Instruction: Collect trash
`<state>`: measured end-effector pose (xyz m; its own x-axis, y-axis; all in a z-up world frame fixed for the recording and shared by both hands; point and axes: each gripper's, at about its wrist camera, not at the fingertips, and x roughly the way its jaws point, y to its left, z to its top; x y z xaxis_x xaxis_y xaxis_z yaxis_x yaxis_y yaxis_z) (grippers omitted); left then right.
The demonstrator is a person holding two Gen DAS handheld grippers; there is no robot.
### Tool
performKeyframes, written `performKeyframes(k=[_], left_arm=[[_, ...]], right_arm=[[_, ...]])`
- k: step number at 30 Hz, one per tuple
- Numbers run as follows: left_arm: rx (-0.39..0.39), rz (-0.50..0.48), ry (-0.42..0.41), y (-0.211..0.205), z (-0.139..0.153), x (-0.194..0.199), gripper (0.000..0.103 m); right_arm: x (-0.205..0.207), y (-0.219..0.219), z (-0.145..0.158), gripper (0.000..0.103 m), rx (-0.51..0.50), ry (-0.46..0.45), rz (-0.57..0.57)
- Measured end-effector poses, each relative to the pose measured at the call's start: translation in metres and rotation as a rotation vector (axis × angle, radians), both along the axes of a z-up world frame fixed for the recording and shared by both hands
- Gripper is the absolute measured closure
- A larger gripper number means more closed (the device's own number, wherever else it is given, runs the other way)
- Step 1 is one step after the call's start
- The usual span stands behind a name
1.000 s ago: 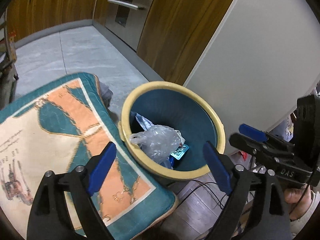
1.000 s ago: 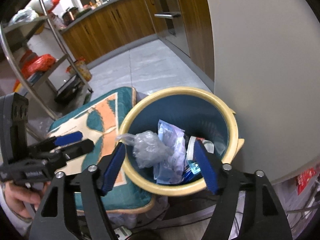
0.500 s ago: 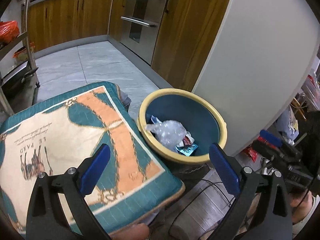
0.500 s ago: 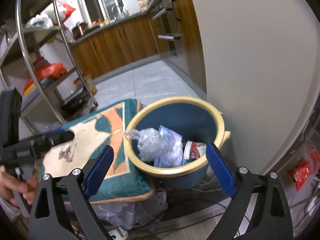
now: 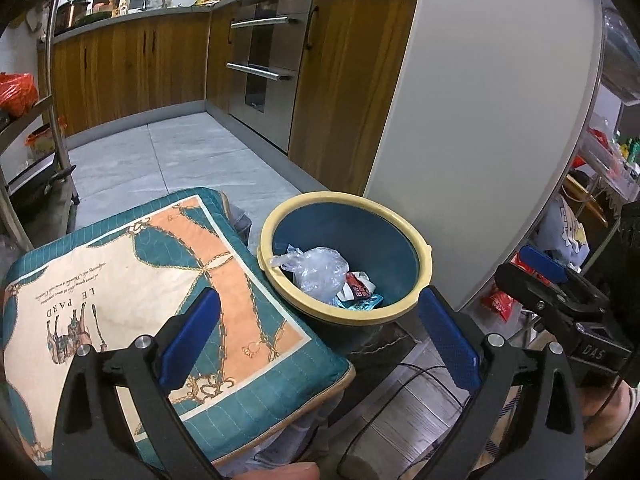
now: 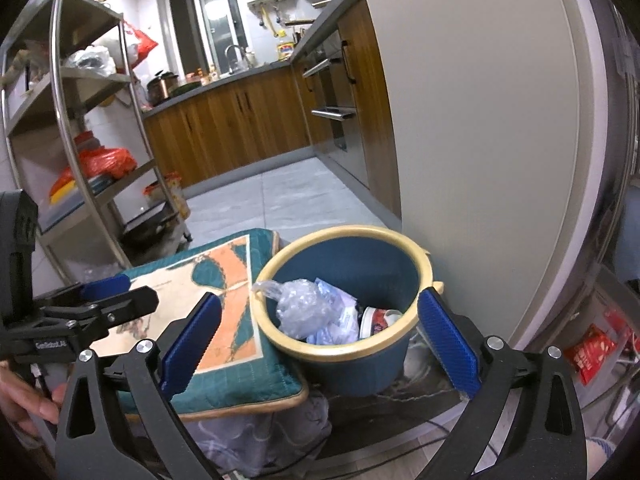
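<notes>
Bin (image 6: 404, 354) holds plastic bag (image 6: 301, 311); my left gripper (image 5: 320, 332) spread wide, right gripper (image 6: 318, 338) opening, both empty.

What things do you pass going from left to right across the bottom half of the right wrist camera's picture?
The other black gripper with blue pads → teal and orange patterned cushion → crinkled clear plastic bag inside the blue bin with a cream rim → red packet by the grey panel.

Bin (image 5: 404, 308) contents half hidden under clear bag (image 5: 320, 270); labels unreadable.
</notes>
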<state>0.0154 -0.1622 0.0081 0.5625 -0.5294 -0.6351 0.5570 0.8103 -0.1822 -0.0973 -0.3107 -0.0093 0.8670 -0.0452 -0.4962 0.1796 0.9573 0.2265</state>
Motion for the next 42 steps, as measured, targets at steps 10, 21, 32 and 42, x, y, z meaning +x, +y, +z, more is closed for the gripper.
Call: performKeyframes(k=[10, 21, 32, 42], left_arm=[[0.005, -0.004, -0.012, 0.0000, 0.0014, -0.0026, 0.006], [0.006, -0.013, -0.015, -0.0009, 0.0042, -0.0046, 0.006], [0.006, -0.014, -0.015, -0.0015, 0.0043, -0.0051, 0.006], [0.008, -0.013, -0.016, -0.0023, 0.0039, -0.0053, 0.006]], right_arm=[[0.0032, 0.0020, -0.0003, 0.005, 0.007, 0.019, 0.006], [0.0054, 0.0007, -0.0017, 0.005, 0.010, 0.023, 0.000], [0.0051, 0.0008, -0.0017, 0.005, 0.009, 0.024, 0.001], [0.0050, 0.0009, -0.0025, 0.005, 0.009, 0.025, 0.001]])
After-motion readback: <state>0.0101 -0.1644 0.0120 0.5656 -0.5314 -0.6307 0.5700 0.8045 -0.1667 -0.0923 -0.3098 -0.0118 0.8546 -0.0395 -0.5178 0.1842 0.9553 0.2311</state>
